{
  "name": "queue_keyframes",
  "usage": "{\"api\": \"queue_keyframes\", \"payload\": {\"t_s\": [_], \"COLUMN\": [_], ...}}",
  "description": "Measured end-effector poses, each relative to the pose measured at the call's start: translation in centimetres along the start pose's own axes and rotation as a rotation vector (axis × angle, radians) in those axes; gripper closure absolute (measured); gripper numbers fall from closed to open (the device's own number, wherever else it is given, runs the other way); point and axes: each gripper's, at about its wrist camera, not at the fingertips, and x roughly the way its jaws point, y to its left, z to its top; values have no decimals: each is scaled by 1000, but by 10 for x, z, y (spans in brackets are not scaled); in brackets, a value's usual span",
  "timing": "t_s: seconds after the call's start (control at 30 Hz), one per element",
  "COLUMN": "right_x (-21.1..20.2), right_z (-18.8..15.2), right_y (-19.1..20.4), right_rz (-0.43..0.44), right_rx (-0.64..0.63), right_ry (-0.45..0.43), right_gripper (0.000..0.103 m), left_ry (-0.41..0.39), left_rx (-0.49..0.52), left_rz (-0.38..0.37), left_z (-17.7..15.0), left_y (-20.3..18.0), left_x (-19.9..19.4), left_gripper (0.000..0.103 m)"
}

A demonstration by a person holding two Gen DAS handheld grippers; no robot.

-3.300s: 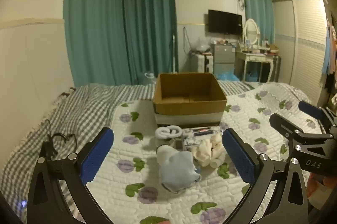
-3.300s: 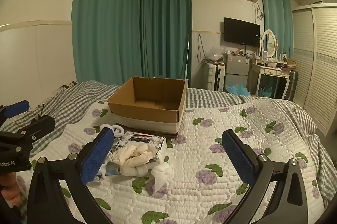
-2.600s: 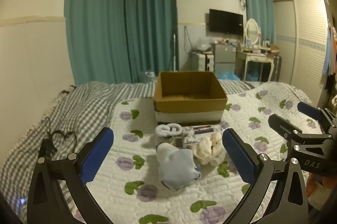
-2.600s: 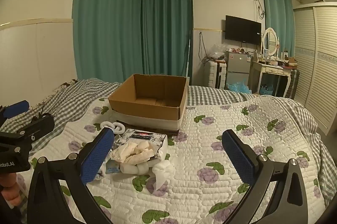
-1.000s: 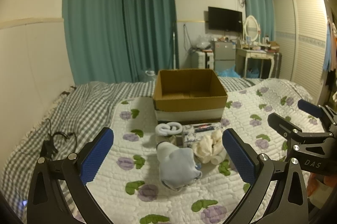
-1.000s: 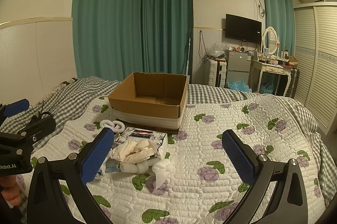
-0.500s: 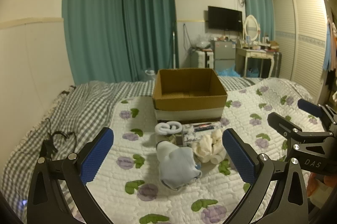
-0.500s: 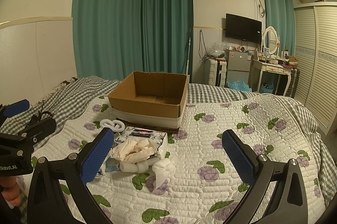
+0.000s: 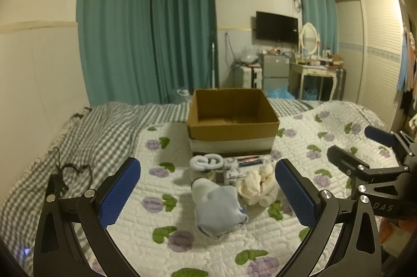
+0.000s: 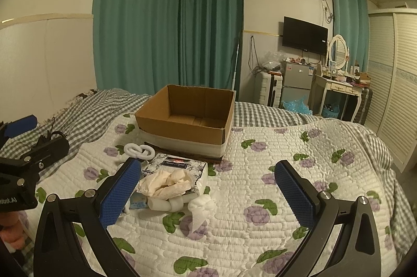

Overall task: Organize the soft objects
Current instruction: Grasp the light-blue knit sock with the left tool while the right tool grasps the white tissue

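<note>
left gripper (image 9: 207,191) hovering wide open, gripping nothing | right gripper (image 10: 207,191) gaping likewise, empty | soft pile (image 9: 229,185) lying on quilt (image 9: 299,146), near side of cardboard box (image 9: 232,128)

The left black claw with blue pads (image 9: 207,192) and the matching right claw (image 10: 207,192) both hover level, spread wide, holding nothing.
</note>
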Motion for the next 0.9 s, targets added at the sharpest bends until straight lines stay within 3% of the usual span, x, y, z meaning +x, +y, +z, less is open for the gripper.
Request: {"api": "queue_keyframes", "payload": {"t_s": [0.17,0.37,0.47,0.6,0.63,0.8,0.83,0.9], "right_x": [18,68,96,121,127,146,145,143], "right_z": [2,-33,-51,-62,-64,-71,-71,-70], "right_y": [-3,-7,-10,-15,-16,-12,-12,-8], "right_rz": [7,40,70,95,103,142,154,151], "right_rx": [-58,-70,-51,-18,-8,12,17,10], "right_ry": [62,220,316,379,397,466,464,449], "right_gripper": [0,0,9,16,22,54,62,64], "left_ry": [96,261,299,320,323,338,337,326], "left_rx": [8,-12,11,10,13,36,44,65], "left_rz": [31,4,-10,-60,-67,-136,-144,-145], "left_z": [-13,-55,-69,-74,-75,-78,-78,-79], "left_y": [5,1,-6,-8,-9,-13,-13,-15], "left_x": [32,79,93,106,109,116,116,114], "left_gripper": [0,0,1,4,5,34,34,39]}}
